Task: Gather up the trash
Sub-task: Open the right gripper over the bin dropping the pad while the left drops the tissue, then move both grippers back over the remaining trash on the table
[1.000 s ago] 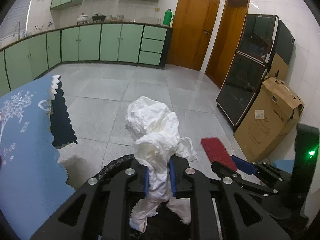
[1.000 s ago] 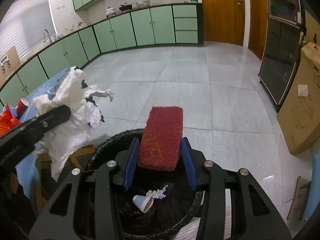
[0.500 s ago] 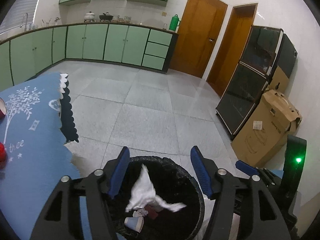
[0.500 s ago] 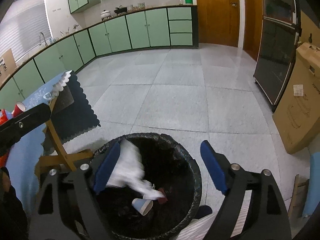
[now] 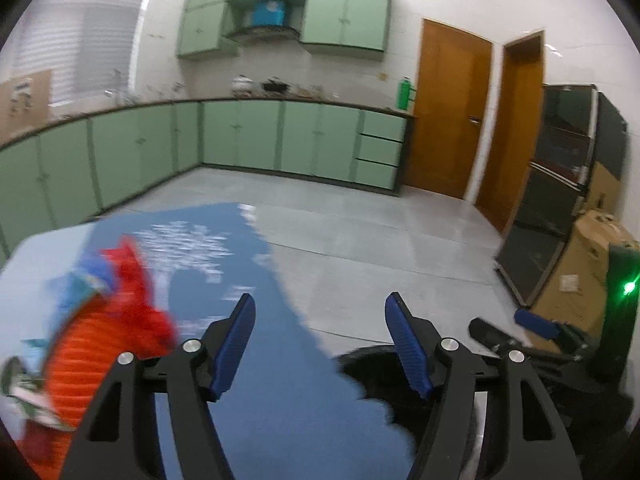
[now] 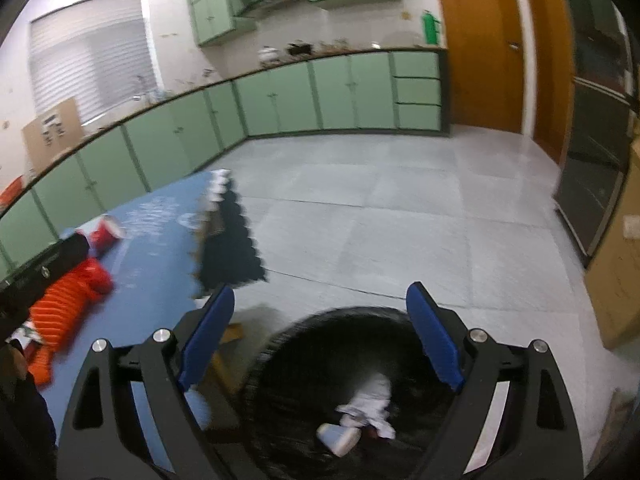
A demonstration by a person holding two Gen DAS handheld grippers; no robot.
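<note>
My left gripper is open and empty above the right edge of the blue-clothed table. A crumpled red and orange wrapper lies on the cloth to its left. My right gripper is open and empty above the black-lined trash bin. Inside the bin lie a wad of white paper and a white cup. The bin rim also shows in the left wrist view. The wrapper and a red cup show on the table in the right wrist view.
Green kitchen cabinets run along the far wall. Wooden doors and a dark glass cabinet stand at the right, with a cardboard box beside it. Grey tiled floor lies beyond the bin. The other gripper's body is at the right.
Both grippers have let go: the white paper wad and the red sponge dropped into the bin. Both have since tilted up, and the left one has swung left over the table.
</note>
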